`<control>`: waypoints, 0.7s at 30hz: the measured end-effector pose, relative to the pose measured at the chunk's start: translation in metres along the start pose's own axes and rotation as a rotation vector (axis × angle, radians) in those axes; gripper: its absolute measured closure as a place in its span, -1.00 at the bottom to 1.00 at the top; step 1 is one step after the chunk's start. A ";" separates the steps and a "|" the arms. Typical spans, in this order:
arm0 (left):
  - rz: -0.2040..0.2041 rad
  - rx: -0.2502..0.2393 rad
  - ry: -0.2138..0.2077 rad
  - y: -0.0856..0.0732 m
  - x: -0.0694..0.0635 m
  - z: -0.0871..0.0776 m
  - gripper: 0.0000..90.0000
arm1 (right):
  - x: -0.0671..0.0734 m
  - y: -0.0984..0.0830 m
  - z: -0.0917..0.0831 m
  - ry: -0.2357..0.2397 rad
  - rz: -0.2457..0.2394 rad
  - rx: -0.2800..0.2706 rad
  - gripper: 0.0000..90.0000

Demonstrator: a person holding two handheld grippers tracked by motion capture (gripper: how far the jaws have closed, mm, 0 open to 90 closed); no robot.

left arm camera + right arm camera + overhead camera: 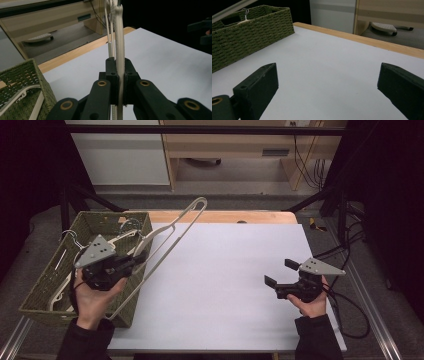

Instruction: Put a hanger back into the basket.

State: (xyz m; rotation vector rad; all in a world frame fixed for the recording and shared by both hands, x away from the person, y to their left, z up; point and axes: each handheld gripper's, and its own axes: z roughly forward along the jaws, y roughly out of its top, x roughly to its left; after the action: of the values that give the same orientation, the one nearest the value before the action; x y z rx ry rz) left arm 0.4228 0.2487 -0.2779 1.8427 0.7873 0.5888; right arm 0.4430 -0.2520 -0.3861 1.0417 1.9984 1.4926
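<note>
A cream clothes hanger [172,227] slants up and away from the green woven basket [112,215] at the left of the table. My left gripper [140,256] is shut on one of its arms, just above the basket's right wall. In the left gripper view the hanger [119,37] runs upright, pinched between the two black pads of that gripper [119,67]. My right gripper [281,272] hovers low over the white board at the right, open, with nothing between its jaws. In the right gripper view it [329,82] points toward the basket [254,27].
More cream hangers [62,285] lie inside the basket, one hook [243,21] showing above its rim. The white board [225,270] covers the table, with a wooden edge [225,216] at the far side. Black cables [350,315] trail at the right.
</note>
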 end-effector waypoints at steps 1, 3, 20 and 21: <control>0.002 -0.001 -0.005 0.002 0.004 -0.002 0.92 | 0.000 0.000 0.000 0.000 0.004 -0.001 -0.91; -0.003 0.005 -0.008 0.006 0.012 -0.006 0.92 | 0.000 0.000 0.000 -0.002 -0.004 -0.003 -0.91; -0.015 0.077 0.055 0.020 0.076 -0.043 0.92 | 0.000 -0.002 0.003 -0.007 -0.004 0.013 -0.92; -0.018 0.081 0.061 0.019 0.080 -0.044 0.92 | 0.001 -0.002 0.003 -0.007 -0.003 0.016 -0.92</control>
State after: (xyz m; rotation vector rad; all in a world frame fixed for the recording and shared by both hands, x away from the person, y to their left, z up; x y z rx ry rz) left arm 0.4502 0.3291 -0.2406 1.8970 0.8786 0.6118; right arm 0.4443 -0.2498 -0.3891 1.0488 2.0095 1.4719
